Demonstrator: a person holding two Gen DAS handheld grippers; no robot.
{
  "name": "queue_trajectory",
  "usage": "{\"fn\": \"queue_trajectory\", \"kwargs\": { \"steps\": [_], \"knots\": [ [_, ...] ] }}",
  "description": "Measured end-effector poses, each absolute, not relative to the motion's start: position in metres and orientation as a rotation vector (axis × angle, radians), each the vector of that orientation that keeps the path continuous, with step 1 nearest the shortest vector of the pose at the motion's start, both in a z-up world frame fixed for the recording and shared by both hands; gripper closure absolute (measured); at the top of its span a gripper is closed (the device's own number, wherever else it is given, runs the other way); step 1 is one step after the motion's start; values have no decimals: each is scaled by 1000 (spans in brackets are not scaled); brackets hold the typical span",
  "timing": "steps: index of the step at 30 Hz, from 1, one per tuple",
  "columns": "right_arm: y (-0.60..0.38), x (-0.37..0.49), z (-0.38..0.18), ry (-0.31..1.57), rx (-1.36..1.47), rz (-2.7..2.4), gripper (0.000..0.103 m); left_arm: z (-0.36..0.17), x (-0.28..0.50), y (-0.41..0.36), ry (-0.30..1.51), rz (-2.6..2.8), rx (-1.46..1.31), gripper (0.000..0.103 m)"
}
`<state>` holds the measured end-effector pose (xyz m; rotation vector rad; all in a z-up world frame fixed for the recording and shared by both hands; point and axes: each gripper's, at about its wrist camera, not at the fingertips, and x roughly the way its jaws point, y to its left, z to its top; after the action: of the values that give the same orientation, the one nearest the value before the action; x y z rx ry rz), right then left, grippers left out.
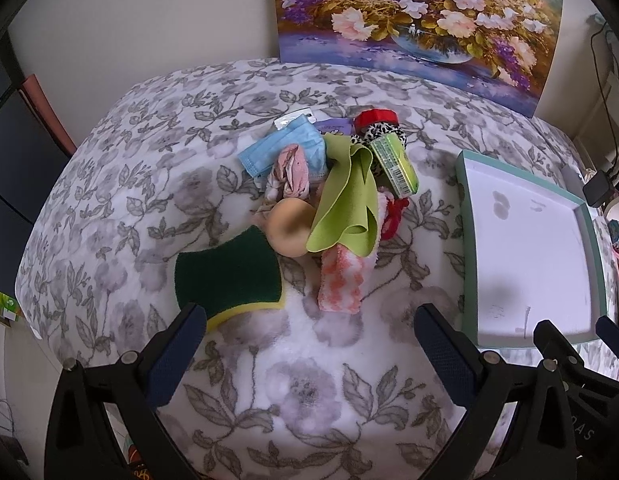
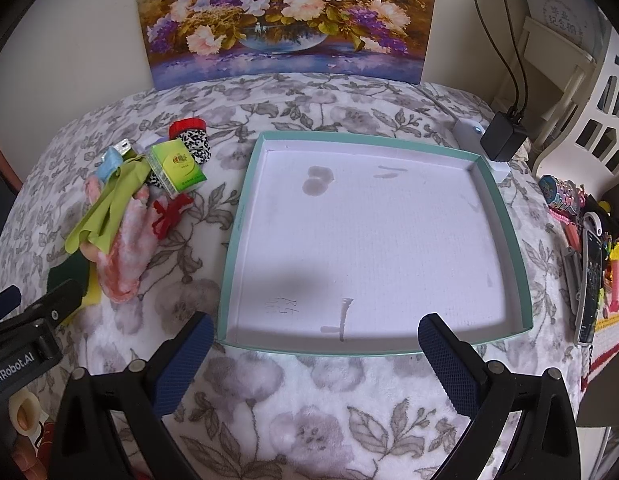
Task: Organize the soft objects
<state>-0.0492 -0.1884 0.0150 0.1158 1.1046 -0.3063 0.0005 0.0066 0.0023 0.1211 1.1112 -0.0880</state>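
Observation:
A pile of soft things lies on the floral blanket (image 1: 309, 392): a green-and-yellow sponge (image 1: 229, 276), a beige puff (image 1: 289, 226), a lime cloth (image 1: 345, 200), a pink-white fluffy cloth (image 1: 341, 280), a blue face mask (image 1: 281, 148), a pink scrunchie (image 1: 289, 172), a green tissue pack (image 1: 393, 160) and red yarn (image 1: 393, 220). My left gripper (image 1: 309, 332) is open and empty just in front of the sponge. My right gripper (image 2: 313, 340) is open and empty at the near edge of the empty teal-rimmed tray (image 2: 237, 240).
A flower painting (image 2: 285, 16) leans on the wall behind. A black charger (image 2: 503, 136) and a white box sit past the tray's far right corner. Cluttered small items (image 2: 589, 248) lie at the right edge. The pile also shows left of the tray (image 2: 129, 208).

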Motion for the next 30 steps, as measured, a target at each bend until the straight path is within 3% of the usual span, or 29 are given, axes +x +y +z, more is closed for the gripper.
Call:
{"fn": "queue_trajectory", "kwargs": {
  "steps": [30],
  "knots": [
    [-189, -49, 15, 1106, 117, -307, 0, 4, 1, 6, 1108, -96, 118, 0]
  ]
}}
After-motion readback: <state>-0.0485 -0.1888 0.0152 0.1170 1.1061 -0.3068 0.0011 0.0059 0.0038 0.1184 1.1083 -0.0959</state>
